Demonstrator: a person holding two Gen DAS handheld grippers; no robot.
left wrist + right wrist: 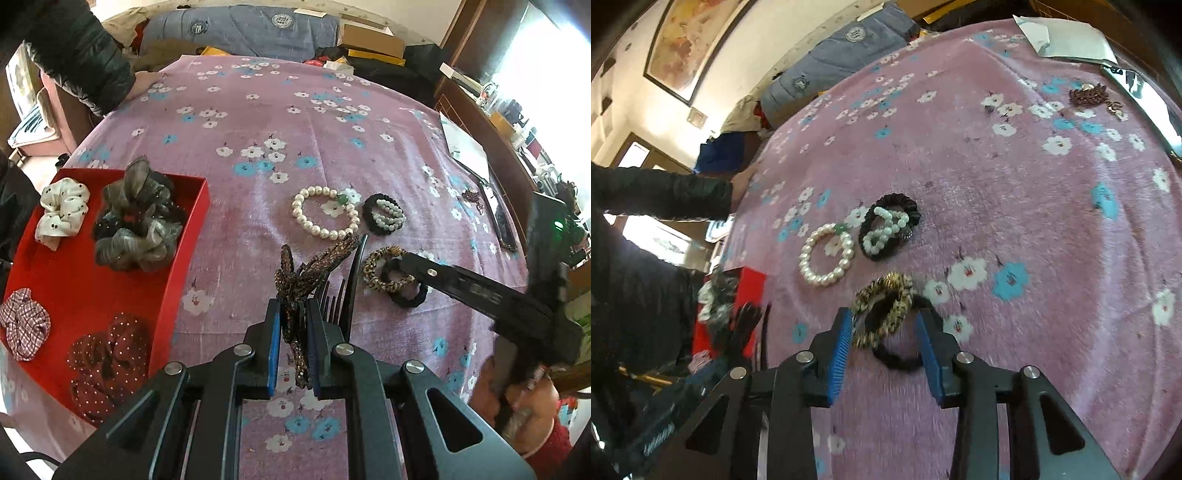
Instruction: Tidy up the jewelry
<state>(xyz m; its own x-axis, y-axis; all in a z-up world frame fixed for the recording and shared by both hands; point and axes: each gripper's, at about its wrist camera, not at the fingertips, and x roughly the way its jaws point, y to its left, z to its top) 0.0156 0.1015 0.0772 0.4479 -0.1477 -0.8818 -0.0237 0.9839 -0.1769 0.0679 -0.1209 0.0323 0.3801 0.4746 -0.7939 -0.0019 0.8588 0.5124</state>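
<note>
About halfway, I'd say. Four scrunchies are already sitting in the red box (184, 236). The left gripper (295, 332) is clamping a leopard bow clip (295, 280) just right of the box. The right gripper (884, 332) is hanging spread open around the leopard hair tie (882, 306). The pearl bracelet (325, 216) and beaded black tie (384, 214) are waiting farther right of the box.
</note>
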